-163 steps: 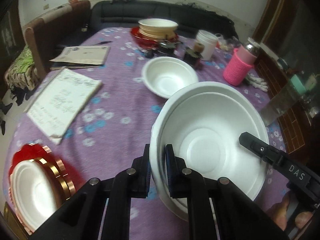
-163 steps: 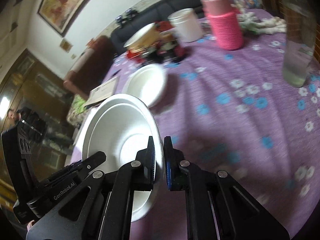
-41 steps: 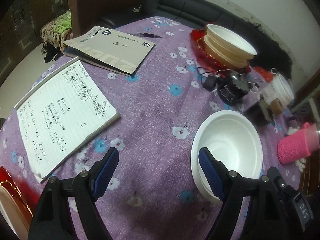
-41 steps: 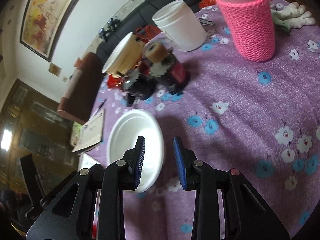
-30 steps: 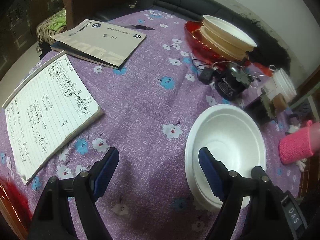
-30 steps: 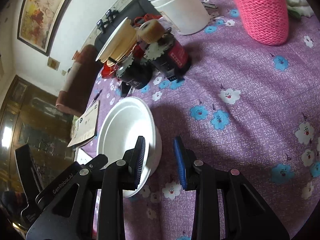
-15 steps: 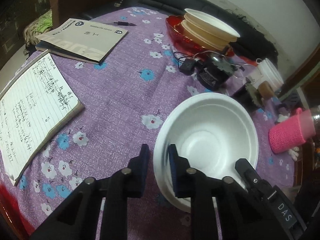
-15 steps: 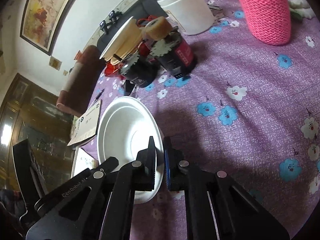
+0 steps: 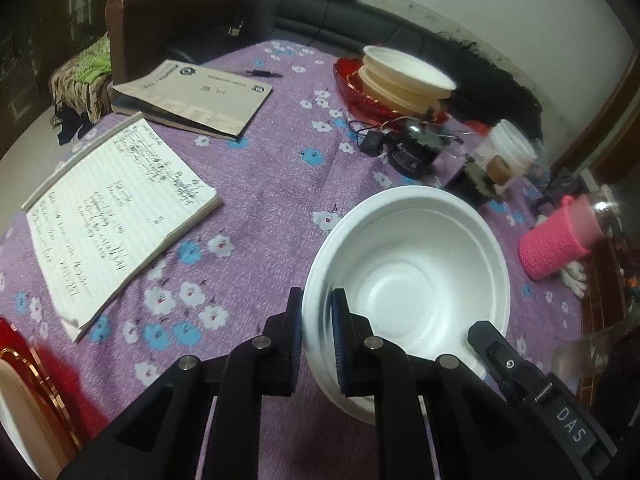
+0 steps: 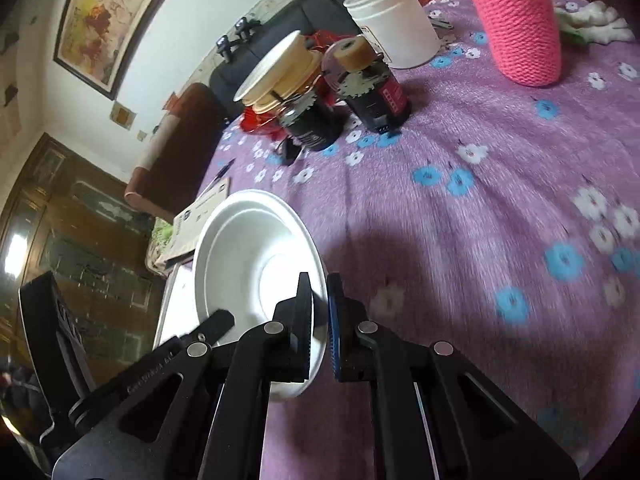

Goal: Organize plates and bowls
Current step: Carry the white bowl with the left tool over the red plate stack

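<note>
Left tongs (image 9: 316, 326) pinching the near-left rim of the white bowl (image 9: 408, 264), one finger outside the wall, the other inside

Right tongs (image 10: 318, 314) clamped on the opposite rim of the same bowl (image 10: 248, 248), fingers nearly together with only the thin wall between

Bowl tilted, apparently raised off the purple flowered surface (image 9: 260, 184) with a dark shadow beneath in the right wrist view; whether the base touches the cloth, impossible to tell

Beyond the bowl, small black gadgets with wires (image 9: 412, 148), a white jar (image 9: 512, 148) and a cup in a pink knitted sleeve (image 9: 556, 240) off to the right

At the far edge of the surface, a stack of cream bowls (image 9: 404, 80) sitting in a red dish (image 9: 360, 92)

To the left, an open handwritten notebook (image 9: 112, 224) lying flat, with a closed booklet (image 9: 200, 96) behind it and a pen (image 9: 264, 74) just past that

At the lower left corner of the left wrist view, part of a red and gold plate (image 9: 40, 384), blurred

Black sofa (image 9: 360, 24) and brown armchair (image 9: 176, 12) behind the surface
</note>
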`<state>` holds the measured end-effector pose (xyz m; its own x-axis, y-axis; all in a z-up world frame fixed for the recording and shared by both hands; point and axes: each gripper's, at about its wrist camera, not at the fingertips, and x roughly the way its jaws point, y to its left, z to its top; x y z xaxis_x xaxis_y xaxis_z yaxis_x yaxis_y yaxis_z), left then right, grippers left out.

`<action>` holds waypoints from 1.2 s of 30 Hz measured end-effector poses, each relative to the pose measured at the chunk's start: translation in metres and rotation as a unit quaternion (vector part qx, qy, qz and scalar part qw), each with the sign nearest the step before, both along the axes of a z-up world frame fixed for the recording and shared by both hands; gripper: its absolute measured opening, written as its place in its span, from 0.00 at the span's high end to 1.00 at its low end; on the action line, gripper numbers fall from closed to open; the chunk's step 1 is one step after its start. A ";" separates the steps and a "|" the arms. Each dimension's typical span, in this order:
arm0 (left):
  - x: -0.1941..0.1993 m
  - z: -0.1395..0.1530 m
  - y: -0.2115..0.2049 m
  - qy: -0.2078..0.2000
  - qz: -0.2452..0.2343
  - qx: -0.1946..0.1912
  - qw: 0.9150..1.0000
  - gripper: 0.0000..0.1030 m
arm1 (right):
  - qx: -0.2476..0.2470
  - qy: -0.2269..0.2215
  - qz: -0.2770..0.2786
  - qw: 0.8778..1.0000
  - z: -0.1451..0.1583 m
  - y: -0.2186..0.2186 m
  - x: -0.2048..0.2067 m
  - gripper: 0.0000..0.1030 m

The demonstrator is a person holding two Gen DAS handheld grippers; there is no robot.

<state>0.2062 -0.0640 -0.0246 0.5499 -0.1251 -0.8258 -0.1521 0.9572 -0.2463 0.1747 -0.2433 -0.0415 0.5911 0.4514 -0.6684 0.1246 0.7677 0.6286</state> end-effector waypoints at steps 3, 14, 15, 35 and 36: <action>-0.027 0.015 0.001 -0.027 -0.010 0.012 1.000 0.88 | 0.001 -0.015 0.006 1.000 0.014 0.001 -0.028 0.93; -0.133 0.066 0.033 -0.125 -0.022 0.056 0.990 0.88 | -0.003 -0.100 0.033 0.994 0.079 0.030 -0.134 0.93; -0.136 0.068 0.036 -0.130 -0.021 0.056 0.990 0.88 | -0.003 -0.103 0.038 0.994 0.082 0.034 -0.138 0.93; -0.200 0.088 0.135 -0.179 0.052 0.070 0.980 0.89 | -0.014 -0.130 0.122 0.984 0.109 0.142 -0.165 0.93; -0.203 0.088 0.138 -0.179 0.055 0.072 0.980 0.89 | -0.012 -0.129 0.127 0.983 0.108 0.147 -0.165 0.93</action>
<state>0.0037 0.0737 0.0634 0.8117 0.0543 -0.5816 -0.1843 0.9686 -0.1668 0.0098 -0.0960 0.0667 0.6129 0.5915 -0.5239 -0.2338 0.7691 0.5948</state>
